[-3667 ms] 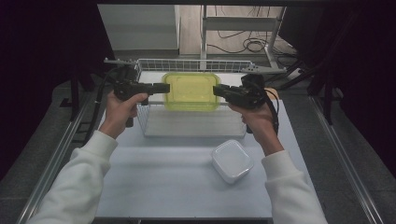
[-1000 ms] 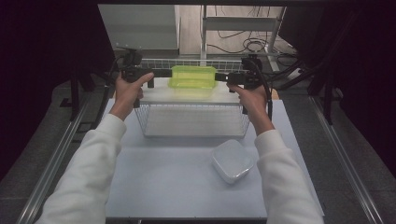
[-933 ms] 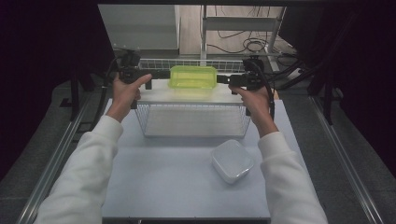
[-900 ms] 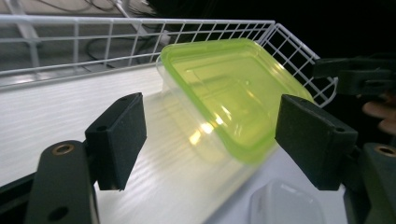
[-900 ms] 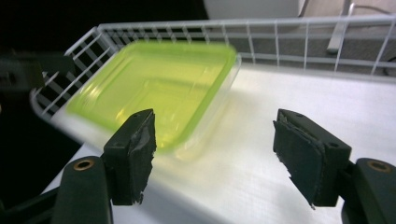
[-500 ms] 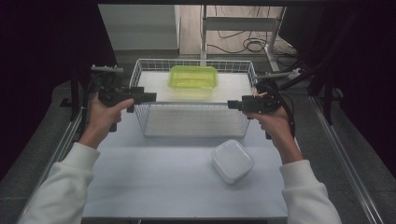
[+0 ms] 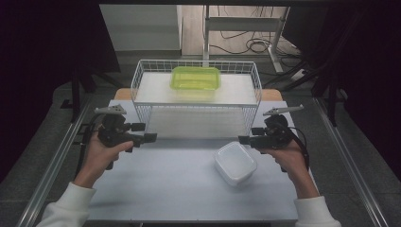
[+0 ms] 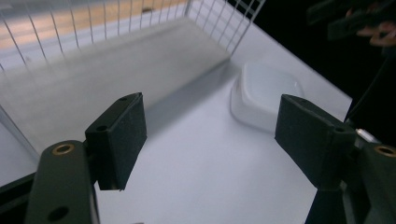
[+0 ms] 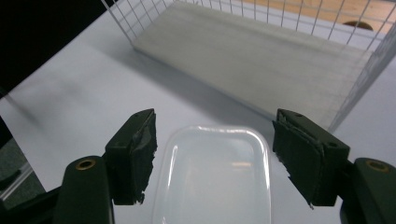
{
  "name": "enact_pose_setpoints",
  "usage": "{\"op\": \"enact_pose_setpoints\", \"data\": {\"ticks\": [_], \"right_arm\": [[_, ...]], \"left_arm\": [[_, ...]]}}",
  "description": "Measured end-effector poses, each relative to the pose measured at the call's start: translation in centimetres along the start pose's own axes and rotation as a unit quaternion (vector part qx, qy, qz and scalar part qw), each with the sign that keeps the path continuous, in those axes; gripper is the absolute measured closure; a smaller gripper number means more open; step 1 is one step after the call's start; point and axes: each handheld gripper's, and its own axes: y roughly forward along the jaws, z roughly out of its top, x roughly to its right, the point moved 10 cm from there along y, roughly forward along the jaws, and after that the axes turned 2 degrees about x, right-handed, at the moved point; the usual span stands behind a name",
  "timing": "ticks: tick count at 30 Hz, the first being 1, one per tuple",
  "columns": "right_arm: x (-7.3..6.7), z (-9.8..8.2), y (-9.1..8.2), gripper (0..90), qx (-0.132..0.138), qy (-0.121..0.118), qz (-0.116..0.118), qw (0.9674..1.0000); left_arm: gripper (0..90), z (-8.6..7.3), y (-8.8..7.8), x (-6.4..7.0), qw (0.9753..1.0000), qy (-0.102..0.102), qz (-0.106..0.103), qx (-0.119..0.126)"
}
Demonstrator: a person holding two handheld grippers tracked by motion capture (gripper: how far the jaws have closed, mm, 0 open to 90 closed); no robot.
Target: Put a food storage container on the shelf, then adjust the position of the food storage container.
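Observation:
A yellow-green lidded container rests on top of the white wire rack at the back of the table. A clear white container lies on the table in front of the rack's right end. My left gripper hovers at the rack's front left corner, open and empty, with the white container farther off. My right gripper hangs just above the white container, jaws open on either side of it without touching it.
The white table has metal rails along both sides. The rack's wire front stands close ahead of both grippers. The other hand's gripper shows at the top right of the left gripper view. Dark floor and cables lie beyond.
Both grippers have pulled back from the yellow-green container on the rack top, moved apart and toward the person, and sunk to table level. The container stays on the rack.

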Motion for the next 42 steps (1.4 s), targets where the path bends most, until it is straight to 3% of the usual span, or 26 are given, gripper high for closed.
{"op": "enact_pose_setpoints", "data": {"ticks": [7, 11, 15, 30, 35, 36, 37, 42], "right_arm": [[0.0, -2.6, 0.1, 30.2, -0.026, -0.009, -0.007, 0.9996], [-0.1, -3.7, 0.3, 30.3, -0.036, -0.006, -0.005, 0.9993], [0.2, -4.2, 0.6, 30.3, -0.039, -0.001, -0.004, 0.9992], [1.6, -5.3, 0.8, 34.3, -0.049, 0.013, -0.032, 0.9982], [3.0, -5.9, 0.6, 43.7, -0.057, 0.035, -0.049, 0.9966], [3.3, -6.0, 0.6, 47.1, -0.059, 0.037, -0.051, 0.9962], [3.7, -6.4, 0.7, 56.1, -0.065, 0.038, -0.053, 0.9957], [4.2, -7.1, 1.0, 69.4, -0.082, 0.039, -0.055, 0.9943]], "left_arm": [[24.0, -2.8, 1.3, 0.7, 0.9992, 0.016, 0.006, -0.035], [24.1, -3.5, 1.6, 0.7, 0.9997, -0.002, -0.004, -0.025], [24.2, -4.4, 1.9, 0.1, 0.9994, -0.011, -0.001, -0.033], [23.0, -5.5, 1.6, -0.5, 0.999, -0.021, 0.012, -0.037], [22.3, -6.1, 2.1, -0.7, 0.9982, -0.016, 0.025, -0.053], [22.3, -6.2, 2.2, -0.7, 0.998, -0.017, 0.026, -0.055], [22.2, -6.3, 2.3, -0.8, 0.9978, -0.018, 0.027, -0.057], [22.1, -6.8, 2.6, -0.9, 0.997, -0.025, 0.031, -0.066]]}}
